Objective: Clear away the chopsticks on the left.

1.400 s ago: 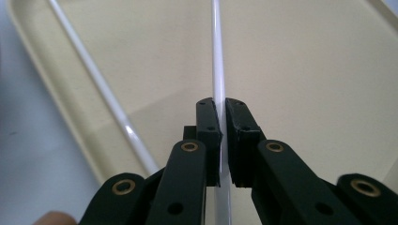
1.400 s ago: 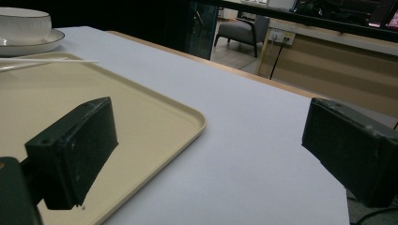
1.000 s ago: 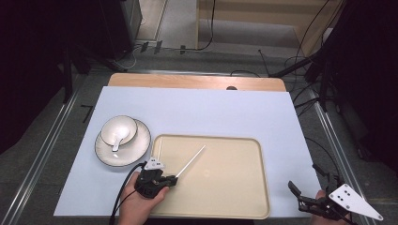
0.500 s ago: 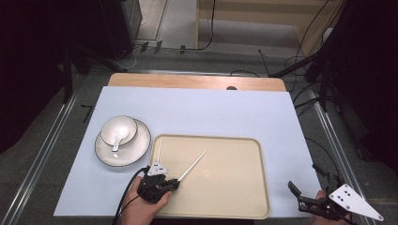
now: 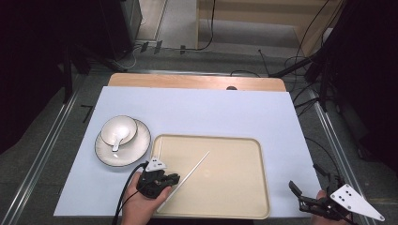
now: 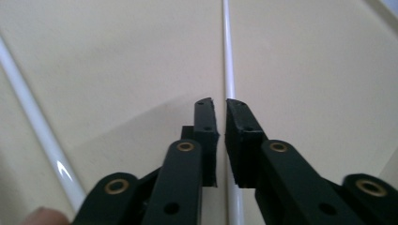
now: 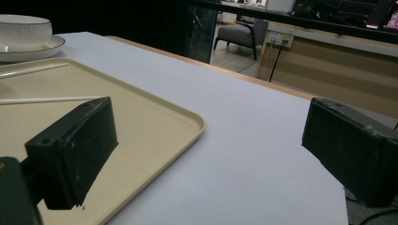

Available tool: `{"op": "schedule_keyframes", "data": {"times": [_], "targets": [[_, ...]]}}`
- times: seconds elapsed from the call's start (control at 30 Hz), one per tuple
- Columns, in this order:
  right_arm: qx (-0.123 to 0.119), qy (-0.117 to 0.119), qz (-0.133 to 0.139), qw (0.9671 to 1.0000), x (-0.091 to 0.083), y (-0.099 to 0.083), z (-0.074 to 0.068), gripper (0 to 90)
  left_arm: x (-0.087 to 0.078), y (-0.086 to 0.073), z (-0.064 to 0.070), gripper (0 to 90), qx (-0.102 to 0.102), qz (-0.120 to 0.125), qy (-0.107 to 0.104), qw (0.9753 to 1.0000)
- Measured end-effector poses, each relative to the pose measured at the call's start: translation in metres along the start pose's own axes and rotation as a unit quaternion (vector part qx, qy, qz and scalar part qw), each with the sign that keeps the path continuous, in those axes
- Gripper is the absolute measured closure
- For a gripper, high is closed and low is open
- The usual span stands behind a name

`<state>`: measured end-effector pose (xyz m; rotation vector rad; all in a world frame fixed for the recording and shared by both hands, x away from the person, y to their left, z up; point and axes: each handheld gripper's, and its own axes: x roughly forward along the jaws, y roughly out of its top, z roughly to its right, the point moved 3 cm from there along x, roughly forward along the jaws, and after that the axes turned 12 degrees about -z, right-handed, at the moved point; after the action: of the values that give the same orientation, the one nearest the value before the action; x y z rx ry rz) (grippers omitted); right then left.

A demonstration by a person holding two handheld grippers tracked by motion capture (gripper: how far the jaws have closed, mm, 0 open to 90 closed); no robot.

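On the worktop (image 5: 197, 108), covered in pale blue, near edge: one beige tray (image 5: 234, 197), holding two white chopsticks.

Item, left gripper (image 5: 172, 178): held over the tray's left part. Jaws nearly closed, a narrow gap between them. In the left gripper view (image 6: 221, 110) a chopstick (image 6: 228, 56) runs straight along that gap, passing between the jaw tips; whether the pads actually pinch it cannot be told. In the high view this chopstick (image 5: 192, 171) lies diagonally across the tray.

Item, second chopstick (image 6: 33, 122): lies apart to the left of the jaws, along the tray's left rim (image 5: 154, 154).

Item, right gripper (image 5: 300, 197): at the worktop's near right corner, off the tray. Jaws spread wide, holding nothing (image 7: 206, 136).

Item, white bowl (image 5: 119, 130) on a plate (image 5: 138, 150), spoon (image 5: 116, 143) inside: left of the tray.
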<state>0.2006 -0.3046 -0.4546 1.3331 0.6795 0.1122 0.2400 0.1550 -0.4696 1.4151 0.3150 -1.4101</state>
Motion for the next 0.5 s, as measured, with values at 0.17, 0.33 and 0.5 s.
{"op": "schedule_keyframes", "data": {"times": [0.17, 0.33, 0.5], "targets": [[0.000, 0.002, 0.000, 1.0000, 0.001, 0.000, -0.001, 3.7, 0.003, 0.016, 0.001, 90.0, 0.009, 0.009, -0.016, 0.9998], [-0.001, 0.003, -0.001, 1.0000, 0.001, 0.000, -0.001, 3.7, 0.017, 0.034, 0.009, 90.0, 0.024, 0.000, -0.036, 0.9991], [-0.001, 0.003, -0.002, 1.0000, 0.001, 0.000, -0.001, 3.7, 0.035, 0.046, 0.016, 90.0, 0.037, -0.009, -0.043, 0.9983]]}}
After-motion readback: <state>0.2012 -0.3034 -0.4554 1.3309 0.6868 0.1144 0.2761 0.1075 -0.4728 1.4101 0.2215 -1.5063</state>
